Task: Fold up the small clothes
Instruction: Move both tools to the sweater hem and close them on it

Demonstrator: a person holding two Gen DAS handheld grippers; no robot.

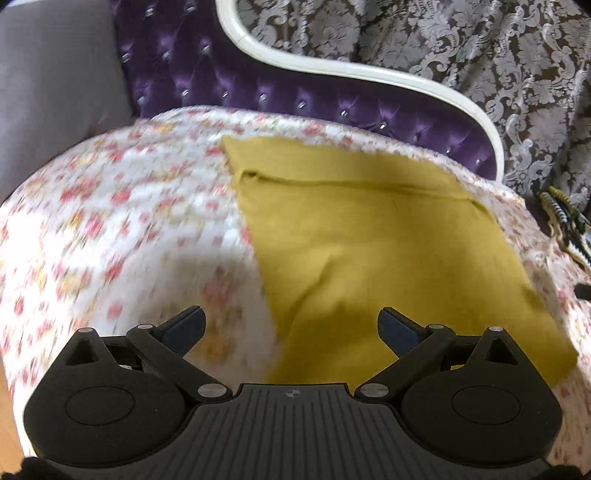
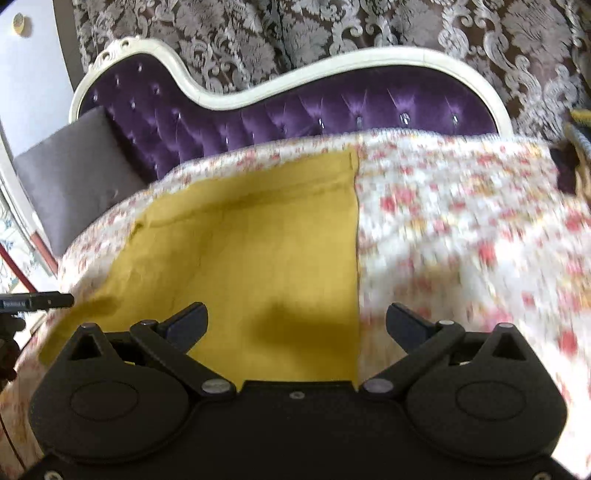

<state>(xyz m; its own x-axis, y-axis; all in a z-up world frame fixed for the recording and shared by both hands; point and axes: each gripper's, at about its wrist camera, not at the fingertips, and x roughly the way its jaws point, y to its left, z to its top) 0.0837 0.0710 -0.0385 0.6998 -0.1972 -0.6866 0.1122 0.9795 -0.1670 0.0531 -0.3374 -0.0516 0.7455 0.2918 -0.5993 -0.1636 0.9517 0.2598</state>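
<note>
Floral bedding (image 1: 122,206), white with red and yellow blossoms and blurred in both views, covers the bed that serves as the working surface. Left gripper (image 1: 291,325): jaws spread wide, holding nothing, poised above the near left edge of the mustard-yellow cloth (image 1: 369,240); its left finger hangs over bare bedding, its right finger over the cloth. Right gripper (image 2: 297,321): jaws likewise spread wide and empty, straddling the cloth's straight right edge, left finger over the yellow fabric (image 2: 258,251) and right finger over the floral print (image 2: 461,229). The cloth lies flat on the bedding as a roughly rectangular piece, with a folded band or seam running across its far end. Shadows of the grippers fall on the cloth near the fingers. A black device (image 2: 37,301) juts in at the left edge of the right wrist view. Beyond the bed stands a purple tufted headboard (image 2: 295,110) with a curved white frame (image 2: 325,70), and a grey cushion (image 2: 77,177) leans at its left end. Farthest back hangs a brown curtain (image 2: 332,26) with a silver damask pattern.
</note>
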